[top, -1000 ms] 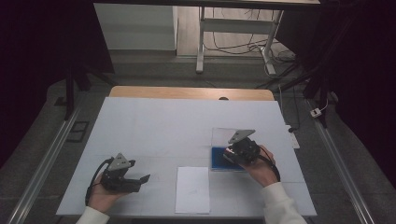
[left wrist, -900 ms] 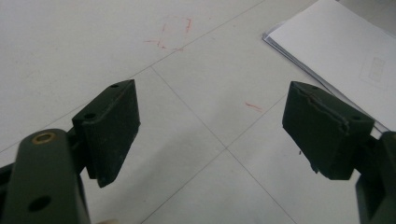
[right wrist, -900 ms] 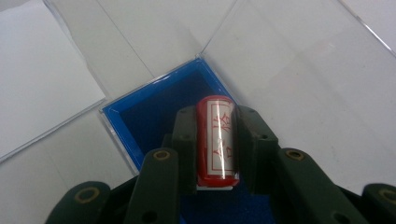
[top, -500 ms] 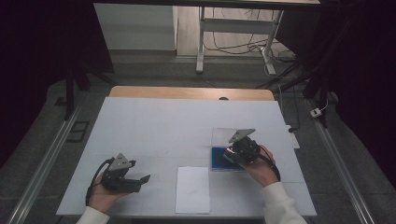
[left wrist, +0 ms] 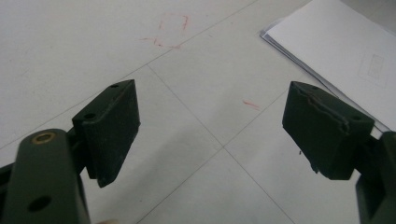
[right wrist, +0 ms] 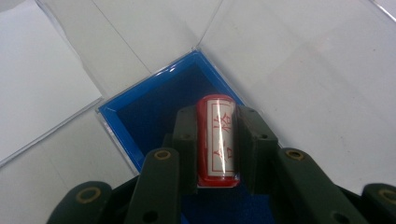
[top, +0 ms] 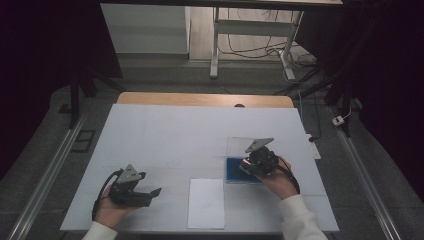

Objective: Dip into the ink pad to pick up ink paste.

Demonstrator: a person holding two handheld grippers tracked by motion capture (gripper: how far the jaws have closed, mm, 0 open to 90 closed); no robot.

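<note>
Seen from above at the near edge of the white table (top: 165, 135): left gripper (top: 150, 194) rested low in the person's left hand near the left corner, jaws spread wide with nothing between them, bare tabletop and faint red marks (left wrist: 170, 29) visible past the black pads (left wrist: 114, 128) in the left gripper view. Just right of it, at the near middle, lay a sheet of white paper (top: 206, 202), its edge also caught at the upper right of the left gripper view (left wrist: 345, 60). Farther right and a little farther back, held in the right hand (top: 277, 182), right gripper (top: 243, 165) clamped tight on a small red stamp (right wrist: 218, 140), a cylinder with a white label and red characters, pinched on both sides by the pads. Stamp positioned over the open blue tray (right wrist: 140, 116) of a clear plastic case (top: 240, 147), lid lying flat on the far side. Beyond the table's wooden far edge (top: 200, 99), a grey floor with cables (top: 250, 50) and metal frame legs (top: 216, 45).
</note>
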